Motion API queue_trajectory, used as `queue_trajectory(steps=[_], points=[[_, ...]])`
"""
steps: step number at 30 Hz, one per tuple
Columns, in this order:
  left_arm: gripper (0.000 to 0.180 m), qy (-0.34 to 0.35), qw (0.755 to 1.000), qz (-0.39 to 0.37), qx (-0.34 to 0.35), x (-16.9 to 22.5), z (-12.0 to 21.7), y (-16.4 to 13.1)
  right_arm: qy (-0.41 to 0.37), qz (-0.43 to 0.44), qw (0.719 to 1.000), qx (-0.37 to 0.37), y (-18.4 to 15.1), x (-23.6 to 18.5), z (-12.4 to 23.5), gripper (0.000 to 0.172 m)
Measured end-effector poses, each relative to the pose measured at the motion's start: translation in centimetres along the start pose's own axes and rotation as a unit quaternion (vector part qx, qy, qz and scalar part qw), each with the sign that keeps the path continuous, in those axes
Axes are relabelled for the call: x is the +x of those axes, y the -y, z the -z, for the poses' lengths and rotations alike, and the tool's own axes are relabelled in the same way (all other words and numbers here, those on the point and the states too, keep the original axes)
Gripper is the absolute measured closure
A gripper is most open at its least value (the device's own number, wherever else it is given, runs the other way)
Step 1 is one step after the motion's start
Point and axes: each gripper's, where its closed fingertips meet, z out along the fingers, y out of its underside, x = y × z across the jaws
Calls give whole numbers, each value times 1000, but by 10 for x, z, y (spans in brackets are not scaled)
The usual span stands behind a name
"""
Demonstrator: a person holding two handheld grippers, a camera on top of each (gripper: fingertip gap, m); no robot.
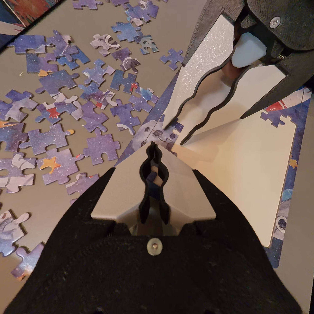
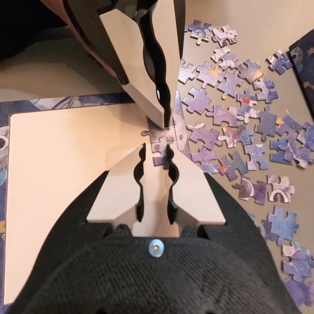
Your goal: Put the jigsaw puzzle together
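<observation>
Two flat cardboard jigsaw pieces printed with a grey-lilac moon face (image 2: 163, 137) are seen already joined at the edge of the cream puzzle tray with a dark blue printed border (image 2: 68, 153), next to the border strip. They lie flat on the tray floor.

The left claw (image 1: 154, 146) is pressed together, with nothing seen between its fingertips, and its tip rests on or just above the upper moon piece. The right claw (image 2: 155, 146) is spread – one fingertip stands over the bare cream floor and the other over the lower moon piece (image 2: 160, 153); nothing is pinched by it.

Such pieces are judged to be light, thin and fairly stiff, yet easily bent at the knobs. Because they lie flush, an edge grip is hard; a piece is better pushed from above or lifted at a free knob.

Many loose purple and blue starry jigsaw pieces (image 1: 100, 147) are scattered on the grey-beige surface (image 1: 169, 34) beside the tray – some carry yellow stars or red details.
</observation>
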Motion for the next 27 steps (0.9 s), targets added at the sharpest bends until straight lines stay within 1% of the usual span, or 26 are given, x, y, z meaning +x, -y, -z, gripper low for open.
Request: queue_trajectory(steps=[15, 20, 23, 27], points=[[180, 1, 1000, 1, 0, -1, 0, 0, 14, 4, 1000, 9, 4, -8, -3, 147], [180, 2, 1000, 2, 0, -1, 0, 0, 5, 11, 1000, 7, 4, -7, -3, 145], [180, 15, 1000, 5, 19, -7, 4, 5, 13, 6, 1000, 18, 6, -9, -1, 146], [180, 57, 996, 29, 70, -26, 19, 18, 9, 4, 1000, 8, 3, -7, -2, 144]])
